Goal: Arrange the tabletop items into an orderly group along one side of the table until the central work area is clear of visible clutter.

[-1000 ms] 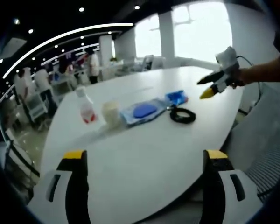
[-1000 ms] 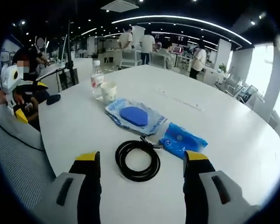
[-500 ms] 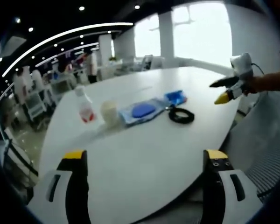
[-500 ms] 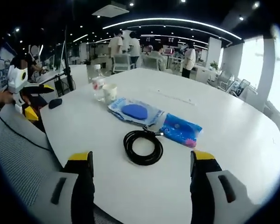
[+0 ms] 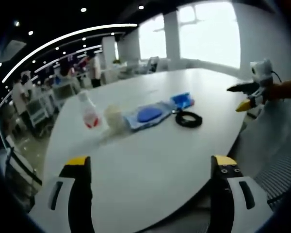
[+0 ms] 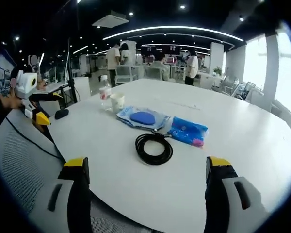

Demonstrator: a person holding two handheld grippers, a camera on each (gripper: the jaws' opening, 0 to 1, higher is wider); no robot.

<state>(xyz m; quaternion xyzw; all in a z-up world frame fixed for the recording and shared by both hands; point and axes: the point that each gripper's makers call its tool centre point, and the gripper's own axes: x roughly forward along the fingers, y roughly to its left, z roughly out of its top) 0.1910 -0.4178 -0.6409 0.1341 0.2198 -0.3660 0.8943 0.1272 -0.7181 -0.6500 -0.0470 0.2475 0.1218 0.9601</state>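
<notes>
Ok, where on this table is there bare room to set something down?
The white table lies bare between the black cable coil and the near edge, and beyond the blue packet. The bottle, cup and blue pouch crowd one line.

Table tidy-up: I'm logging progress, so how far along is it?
Nothing looks moved to a side yet. The bottle, cup, blue pouch, blue packet and cable coil sit mid-table. Both grippers, left and right, are open, holding nothing. All grouping remains.

No writing can be made out here: the bottle [image 6: 105, 91] label and the print on the blue packets [image 6: 186, 131] are too blurred and small to read.
</notes>
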